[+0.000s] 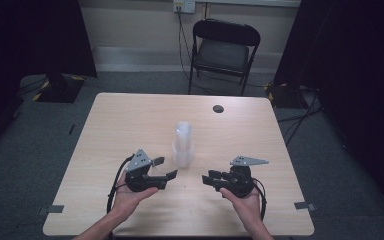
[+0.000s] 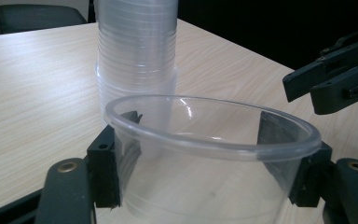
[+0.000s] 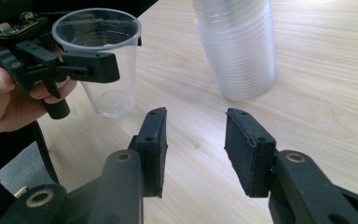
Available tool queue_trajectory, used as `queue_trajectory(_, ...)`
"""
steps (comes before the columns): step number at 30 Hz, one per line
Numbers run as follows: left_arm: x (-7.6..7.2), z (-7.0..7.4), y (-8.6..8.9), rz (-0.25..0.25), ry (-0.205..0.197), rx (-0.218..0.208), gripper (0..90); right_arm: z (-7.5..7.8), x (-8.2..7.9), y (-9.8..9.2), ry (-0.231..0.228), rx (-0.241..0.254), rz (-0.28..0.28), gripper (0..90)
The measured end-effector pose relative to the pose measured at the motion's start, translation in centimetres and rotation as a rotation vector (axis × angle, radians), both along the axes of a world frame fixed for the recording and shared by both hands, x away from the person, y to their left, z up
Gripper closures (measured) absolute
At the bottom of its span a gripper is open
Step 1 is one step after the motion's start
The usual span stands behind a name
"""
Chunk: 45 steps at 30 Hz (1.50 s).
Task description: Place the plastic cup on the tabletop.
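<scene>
A tall stack of clear plastic cups (image 1: 183, 145) stands upright near the middle of the pale wooden table (image 1: 130, 125). My left gripper (image 1: 165, 168) is shut on a single clear cup (image 2: 209, 140), its pads squeezing the rim into an oval just in front of the stack (image 2: 137, 51). The right gripper view has this cup (image 3: 105, 70) upright, its base close above the tabletop, held by the left gripper (image 3: 98, 51) in a hand. My right gripper (image 3: 193, 149) stands open and empty, pointing toward the stack (image 3: 237, 46), level with the left one (image 1: 209, 179).
A small dark round disc (image 1: 218, 108) sits in the table's far side. A black folding chair (image 1: 225, 47) stands beyond the far edge, with dark curtains at both sides. Bare wood lies to the left and right of the stack.
</scene>
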<state>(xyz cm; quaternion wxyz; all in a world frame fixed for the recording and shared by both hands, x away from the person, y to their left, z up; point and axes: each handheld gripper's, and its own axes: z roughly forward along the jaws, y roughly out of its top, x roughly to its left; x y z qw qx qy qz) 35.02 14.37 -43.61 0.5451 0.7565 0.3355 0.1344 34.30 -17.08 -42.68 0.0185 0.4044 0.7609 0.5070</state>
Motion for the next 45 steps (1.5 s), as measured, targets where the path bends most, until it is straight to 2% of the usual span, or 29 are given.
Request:
queue_trajectory(5,0.2,0.0,0.2,0.01,-0.011,0.018,30.4,-0.1,-0.1,-0.7,-0.003,-0.011,-0.02,57.3)
queue_trajectory(6,0.3,0.0,0.3,0.017,-0.013,0.007,30.4,-0.1,-0.2,-0.8,-0.004,-0.014,-0.025,57.0)
queue_trajectory(8,0.5,0.3,0.6,0.04,-0.008,0.008,30.3,-0.1,-0.3,-1.1,-0.006,-0.019,-0.037,55.8)
queue_trajectory(10,0.7,0.4,1.0,0.067,0.029,-0.018,30.3,-0.1,-0.4,-1.4,-0.007,-0.024,-0.047,55.1)
queue_trajectory(11,0.8,0.5,1.1,0.074,0.028,-0.013,30.3,-0.1,-0.5,-1.6,-0.01,-0.029,-0.052,53.9)
queue_trajectory(14,1.1,0.6,1.3,0.1,-0.017,0.033,30.5,-0.2,-0.6,-2.0,-0.013,-0.05,-0.071,50.3)
queue_trajectory(17,1.6,0.7,1.8,0.125,-0.032,0.027,30.5,-0.2,-0.7,-2.6,-0.016,-0.072,-0.081,46.4)
queue_trajectory(19,2.1,0.6,2.0,0.132,-0.048,0.056,30.5,-0.3,-0.9,-3.1,-0.026,-0.076,-0.089,43.5)
queue_trajectory(23,2.9,0.2,2.5,0.141,-0.042,0.095,30.4,-0.8,-1.4,-4.3,-0.018,-0.081,-0.093,42.4)
queue_trajectory(25,3.3,0.3,2.7,0.145,-0.034,0.09,30.3,-1.2,-1.6,-4.8,-0.007,-0.089,-0.101,42.3)
queue_trajectory(28,3.9,0.7,3.1,0.164,-0.046,0.083,30.3,-1.6,-1.9,-5.4,0.003,-0.101,-0.106,41.9)
queue_trajectory(29,4.1,0.8,3.2,0.167,-0.054,0.083,30.2,-1.7,-2.0,-5.6,0.004,-0.104,-0.108,41.6)
queue_trajectory(31,4.5,0.8,3.3,0.186,-0.102,0.082,30.1,-1.7,-2.1,-5.9,0.005,-0.112,-0.112,40.9)
queue_trajectory(32,4.6,0.8,3.3,0.189,-0.115,0.093,30.1,-1.8,-2.2,-6.0,0.001,-0.118,-0.111,40.5)
queue_trajectory(34,5.3,0.9,3.4,0.182,-0.107,0.113,30.0,-1.9,-2.3,-6.2,0.001,-0.138,-0.108,39.4)
queue_trajectory(36,5.9,1.0,3.4,0.188,-0.101,0.106,30.0,-2.1,-2.4,-6.5,-0.003,-0.15,-0.11,38.9)
queue_trajectory(37,6.2,1.0,3.5,0.194,-0.128,0.097,29.9,-2.3,-2.4,-6.6,0.0,-0.15,-0.116,38.9)
queue_trajectory(39,7.1,0.9,3.4,0.199,-0.14,0.121,29.7,-2.7,-2.4,-6.8,0.007,-0.14,-0.126,38.8)
queue_trajectory(42,8.4,0.5,3.5,0.216,-0.126,0.11,29.4,-3.0,-2.3,-6.8,0.013,-0.127,-0.131,38.9)
queue_trajectory(43,8.7,0.3,3.6,0.225,-0.134,0.105,29.4,-2.9,-2.3,-6.8,0.01,-0.124,-0.13,38.9)
queue_trajectory(45,9.3,-0.3,3.7,0.236,-0.111,0.09,29.2,-2.8,-2.3,-6.7,0.003,-0.12,-0.128,38.8)
